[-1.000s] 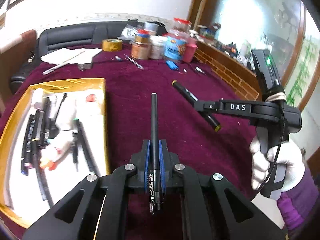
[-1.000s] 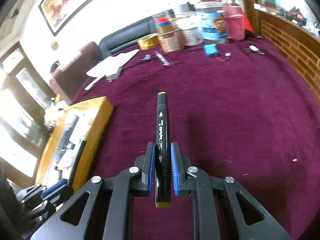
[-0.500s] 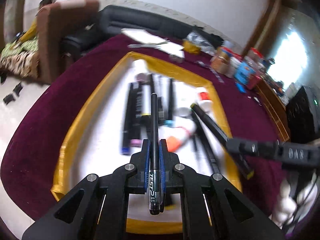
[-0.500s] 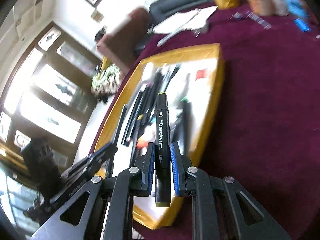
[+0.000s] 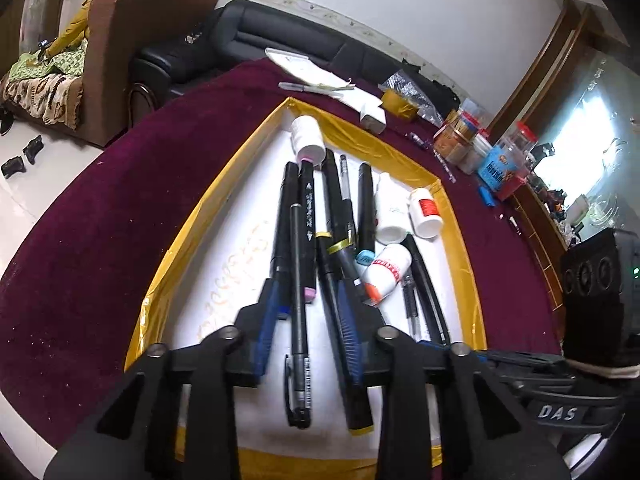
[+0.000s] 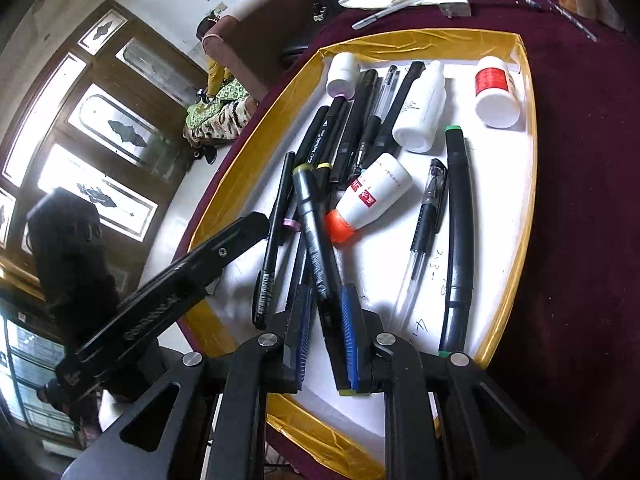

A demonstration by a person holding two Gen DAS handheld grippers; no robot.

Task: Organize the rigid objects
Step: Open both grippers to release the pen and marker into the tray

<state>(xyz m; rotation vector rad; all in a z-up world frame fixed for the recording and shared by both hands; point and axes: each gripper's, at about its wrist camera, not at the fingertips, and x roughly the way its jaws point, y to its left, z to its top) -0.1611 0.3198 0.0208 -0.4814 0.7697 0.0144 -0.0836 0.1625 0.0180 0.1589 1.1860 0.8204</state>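
A gold-rimmed white tray (image 5: 224,196) (image 6: 516,240) holds several pens, markers and small white bottles. My left gripper (image 5: 308,320) is open over the tray. A thin black pen (image 5: 298,312) (image 6: 274,232) lies loose between its fingers on the tray floor. My right gripper (image 6: 326,320) is open low over the tray. A black marker with yellow ends (image 6: 314,240) (image 5: 344,336) lies loose between its fingers on the pile. The right gripper's body shows at the lower right of the left wrist view (image 5: 556,412).
A white bottle with an orange cap (image 6: 368,196), a red-labelled bottle (image 6: 496,92) and a green-tipped marker (image 6: 458,232) lie in the tray. Jars (image 5: 496,156), tape (image 5: 396,100) and papers (image 5: 316,76) stand at the far edge of the maroon table (image 5: 100,216).
Both grippers came down over the tray and opened. The thin black pen left the left gripper and the yellow-ended marker left the right gripper; both now lie in the tray.
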